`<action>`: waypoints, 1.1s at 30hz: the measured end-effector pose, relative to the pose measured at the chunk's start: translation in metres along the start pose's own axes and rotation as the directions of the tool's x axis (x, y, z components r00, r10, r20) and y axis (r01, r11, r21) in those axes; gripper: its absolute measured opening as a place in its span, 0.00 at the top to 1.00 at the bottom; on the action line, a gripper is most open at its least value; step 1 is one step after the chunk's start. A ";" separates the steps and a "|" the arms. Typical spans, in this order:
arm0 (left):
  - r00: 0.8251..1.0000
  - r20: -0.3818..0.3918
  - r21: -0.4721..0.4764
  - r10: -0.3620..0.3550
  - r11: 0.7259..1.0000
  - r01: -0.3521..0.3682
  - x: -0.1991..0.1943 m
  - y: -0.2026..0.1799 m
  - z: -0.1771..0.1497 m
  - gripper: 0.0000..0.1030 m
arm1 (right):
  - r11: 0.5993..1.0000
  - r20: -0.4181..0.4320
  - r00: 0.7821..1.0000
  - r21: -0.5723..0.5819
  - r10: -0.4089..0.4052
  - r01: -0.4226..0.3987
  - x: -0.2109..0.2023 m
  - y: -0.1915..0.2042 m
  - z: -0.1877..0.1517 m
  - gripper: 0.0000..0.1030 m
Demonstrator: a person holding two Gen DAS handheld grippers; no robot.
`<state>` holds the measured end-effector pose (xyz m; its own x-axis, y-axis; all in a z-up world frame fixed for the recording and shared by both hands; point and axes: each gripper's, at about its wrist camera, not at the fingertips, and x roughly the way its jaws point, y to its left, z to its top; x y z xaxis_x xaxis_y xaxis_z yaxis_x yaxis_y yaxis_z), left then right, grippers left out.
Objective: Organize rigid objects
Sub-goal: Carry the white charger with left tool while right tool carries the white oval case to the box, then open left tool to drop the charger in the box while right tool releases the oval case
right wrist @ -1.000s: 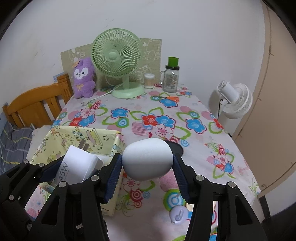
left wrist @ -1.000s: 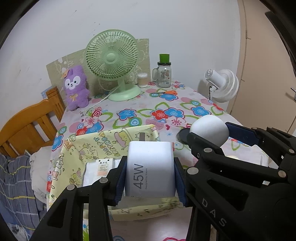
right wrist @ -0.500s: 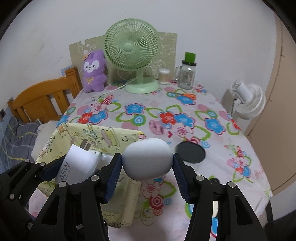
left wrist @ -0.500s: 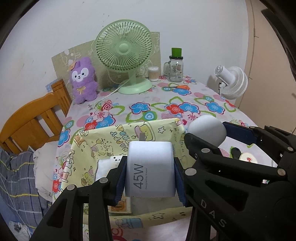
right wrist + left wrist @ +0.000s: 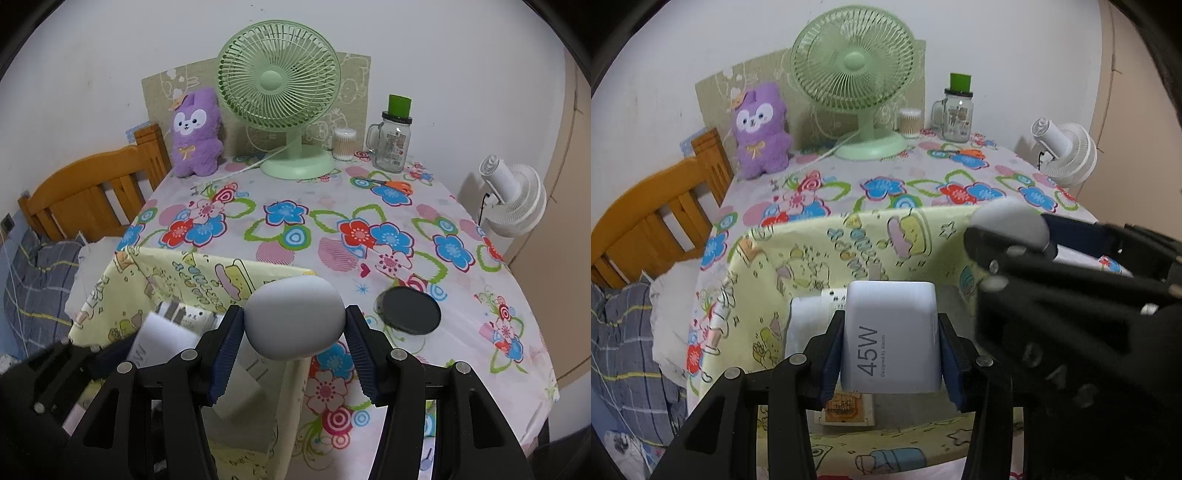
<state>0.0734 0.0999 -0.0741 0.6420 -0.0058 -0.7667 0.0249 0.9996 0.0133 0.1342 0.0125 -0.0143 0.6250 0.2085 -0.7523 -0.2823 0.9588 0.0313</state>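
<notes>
Far left: wooden bed frame [image 5: 88, 192] and plaid bedding [image 5: 624, 332], off the table, not part of this.

Left gripper [image 5: 890, 354] clenched on a white 45W charger [image 5: 891, 339], pads on its two flat sides, prongs pointing away. It hangs over the open yellow fabric bin [image 5: 746, 280], which sits at the near-left table corner. Reads as a drop-off: charger centred over the opening so it falls clear of the walls. White boxes [image 5: 805, 321] already lie on the bin floor beneath, plus a card with a ship print [image 5: 846, 406] at the near wall, so the bin is presumably the collection point.

Right gripper [image 5: 293, 332] grasping a grey-white egg-shaped object [image 5: 293, 317], pads on its long ends; can't tell what it is. It hangs over the bin's right wall [image 5: 288, 387], at the edge rather than over the opening. Probably needs a nudge left before release, else it lands on the rim or the table. Rounded, so it may roll.

Right of the bin: dark round disc [image 5: 410, 310] flat on the floral tablecloth [image 5: 461, 288], likely another item to sort.

Far edge, left to right: purple plush [image 5: 195, 133], green fan [image 5: 280, 107], cotton-swab tub [image 5: 345, 144], glass mug jar with green lid [image 5: 393, 136], orange scissors [image 5: 391, 184]. White fan [image 5: 513, 199] stands off the table, far right.
</notes>
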 end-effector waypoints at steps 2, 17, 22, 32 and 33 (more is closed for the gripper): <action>1.000 -0.014 -0.014 -0.004 1.000 0.004 0.005 0.004 -0.002 0.53 | 1.000 -0.001 1.000 -0.005 0.000 0.000 0.002 0.002 0.000 0.44; 0.999 0.005 -0.066 -0.045 0.997 0.045 0.004 0.017 0.001 0.34 | 0.998 0.011 1.000 -0.069 -0.008 0.009 0.014 0.023 -0.002 0.43; 0.999 0.008 -0.069 -0.036 0.997 0.036 0.004 0.019 0.001 0.21 | 0.997 0.021 0.999 -0.077 -0.025 0.027 0.015 0.026 -0.002 0.43; 1.000 0.004 -0.066 -0.016 0.998 0.016 0.004 0.018 -0.001 0.14 | 0.996 0.006 1.000 -0.092 -0.014 0.014 0.017 0.028 -0.007 0.18; 1.000 0.006 -0.063 -0.015 0.998 0.015 0.003 0.017 -0.001 0.14 | 0.996 0.006 1.000 -0.091 -0.016 0.017 0.016 0.027 -0.007 0.18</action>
<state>0.0749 0.1169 -0.0769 0.6461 -0.0205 -0.7630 -0.0138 0.9992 -0.0386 0.1312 0.0402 -0.0302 0.6340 0.1939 -0.7486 -0.3369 0.9406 -0.0416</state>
